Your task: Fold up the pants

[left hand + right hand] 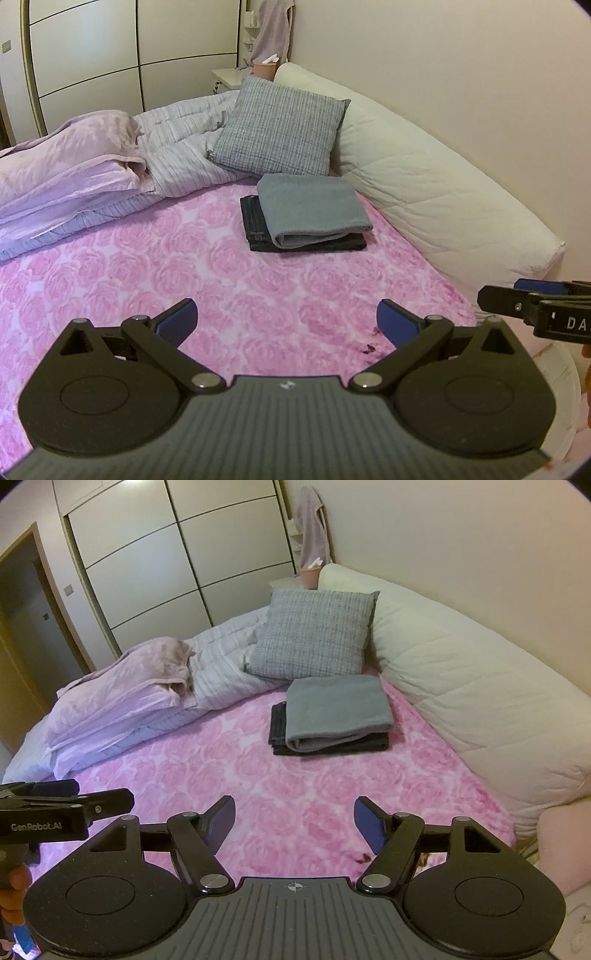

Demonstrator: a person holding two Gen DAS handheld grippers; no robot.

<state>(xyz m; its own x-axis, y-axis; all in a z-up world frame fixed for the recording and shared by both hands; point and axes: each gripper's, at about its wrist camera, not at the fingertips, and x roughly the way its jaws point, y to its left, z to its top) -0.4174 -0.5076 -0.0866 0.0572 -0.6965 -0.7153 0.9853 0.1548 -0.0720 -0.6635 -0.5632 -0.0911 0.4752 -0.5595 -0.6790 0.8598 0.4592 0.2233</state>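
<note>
Two folded garments sit stacked far across the bed (258,295), near the grey cushion (279,127): grey pants (310,210) folded on top of a dark folded pair (255,236) that sticks out at the left. Both the left gripper (287,325) and the right gripper (294,825) hover over the bare pink rose-print sheet, fingers spread wide and holding nothing, well apart from the stack. The folding looks essentially finished. The risk from here is disturbing it: any reach back toward the stack could snag the grey top layer, which looks loosely rolled at its near edge, and drag it off the dark pair.
</note>
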